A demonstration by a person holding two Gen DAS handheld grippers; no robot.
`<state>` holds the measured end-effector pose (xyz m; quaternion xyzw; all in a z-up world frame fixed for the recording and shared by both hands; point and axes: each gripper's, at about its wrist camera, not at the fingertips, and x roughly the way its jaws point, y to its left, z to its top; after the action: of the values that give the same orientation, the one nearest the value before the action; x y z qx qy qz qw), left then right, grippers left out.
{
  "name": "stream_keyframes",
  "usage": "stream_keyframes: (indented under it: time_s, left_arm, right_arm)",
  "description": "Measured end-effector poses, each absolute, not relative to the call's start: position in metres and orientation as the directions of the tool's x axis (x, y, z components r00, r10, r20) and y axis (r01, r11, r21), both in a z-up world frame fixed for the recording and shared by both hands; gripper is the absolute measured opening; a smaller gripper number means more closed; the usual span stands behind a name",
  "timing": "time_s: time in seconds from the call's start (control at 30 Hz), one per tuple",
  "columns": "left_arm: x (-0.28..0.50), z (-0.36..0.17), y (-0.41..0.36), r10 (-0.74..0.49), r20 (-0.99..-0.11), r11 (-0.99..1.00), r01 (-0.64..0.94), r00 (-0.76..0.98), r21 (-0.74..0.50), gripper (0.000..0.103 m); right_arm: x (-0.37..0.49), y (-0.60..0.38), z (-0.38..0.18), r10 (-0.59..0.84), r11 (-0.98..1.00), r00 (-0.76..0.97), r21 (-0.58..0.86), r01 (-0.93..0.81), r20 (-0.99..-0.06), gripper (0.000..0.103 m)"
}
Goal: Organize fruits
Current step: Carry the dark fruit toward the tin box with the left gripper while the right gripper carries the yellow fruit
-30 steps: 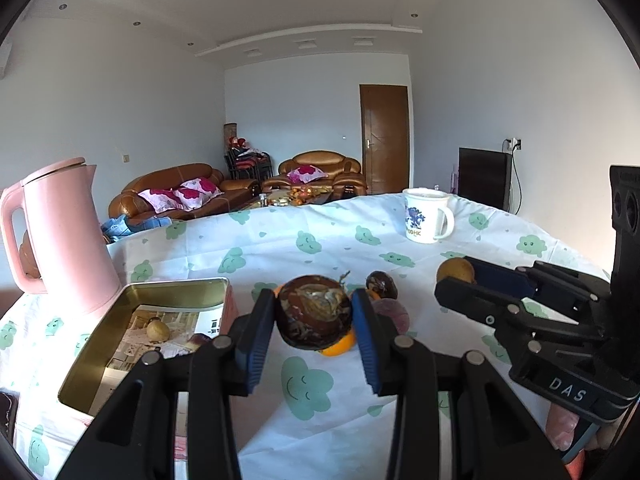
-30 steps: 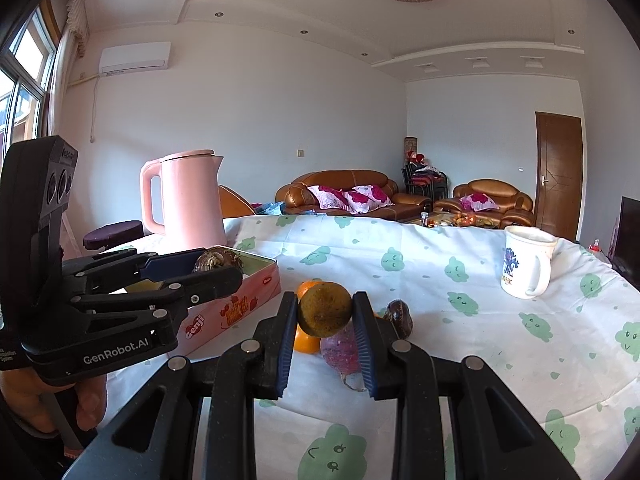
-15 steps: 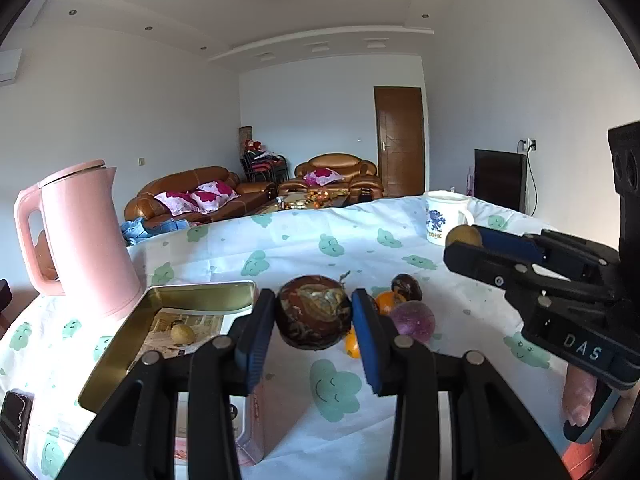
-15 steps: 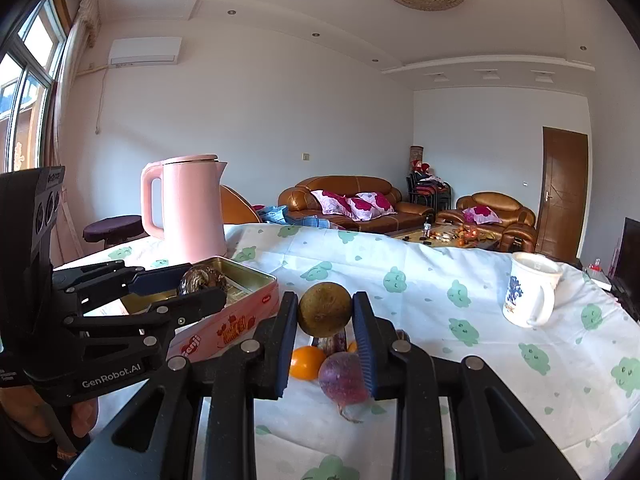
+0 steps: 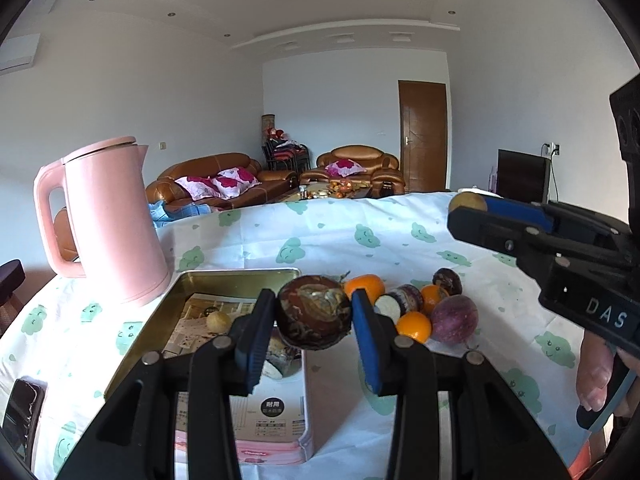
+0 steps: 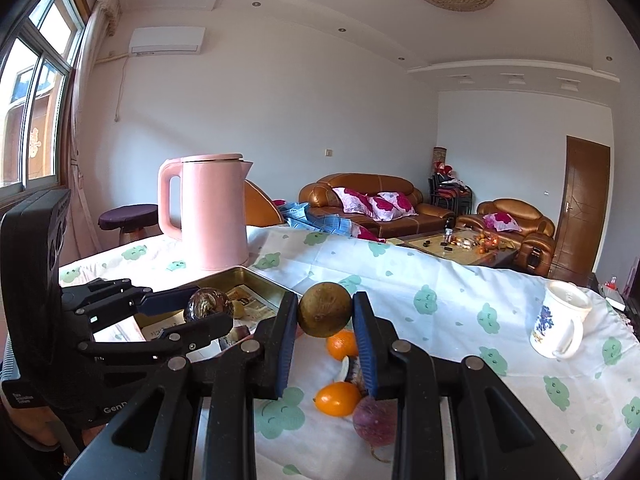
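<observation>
My left gripper [image 5: 314,312] is shut on a dark brown mottled fruit [image 5: 314,312] and holds it over the right side of the open tin box [image 5: 200,280]. The box holds a small yellow fruit [image 5: 218,321] and a dark piece [image 5: 280,354]. My right gripper [image 6: 325,315] is shut on a round olive-brown fruit [image 6: 325,315] above the fruit pile. In the pile lie oranges [image 5: 414,326], a purple fruit [image 5: 454,319], a cut dark fruit [image 5: 400,303] and a dark round fruit [image 5: 447,281]. The right gripper shows at the right of the left wrist view [image 5: 468,204].
A pink kettle [image 5: 108,220] stands behind the tin box at the left. A white mug [image 6: 560,326] stands at the table's right side. A dark phone [image 5: 22,412] lies at the near left edge. The tablecloth [image 5: 320,232] is white with green clouds.
Both grippers have moved left with their fruits. The left gripper's fruit now hangs over the tin box's right side; the right gripper's fruit has risen above the pile.
</observation>
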<state>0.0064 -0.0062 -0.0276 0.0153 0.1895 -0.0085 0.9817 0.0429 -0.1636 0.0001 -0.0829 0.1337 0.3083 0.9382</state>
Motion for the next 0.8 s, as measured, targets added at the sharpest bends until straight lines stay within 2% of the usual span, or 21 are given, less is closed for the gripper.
stream_keyframes:
  time_s: [0.47, 0.8]
  left_arm:
    - [0.013, -0.028, 0.052, 0.076, -0.384, 0.996, -0.092, 0.920, -0.023, 0.041]
    - [0.027, -0.036, 0.096, 0.094, -0.446, 0.988, -0.137, 0.890, -0.066, 0.040]
  right_arm:
    - [0.062, -0.119, 0.007, 0.599, 0.745, 0.720, -0.088, -0.662, -0.351, 0.030]
    - [0.081, -0.084, -0.003, 0.620, 0.715, 0.672, -0.062, -0.697, -0.404, 0.030]
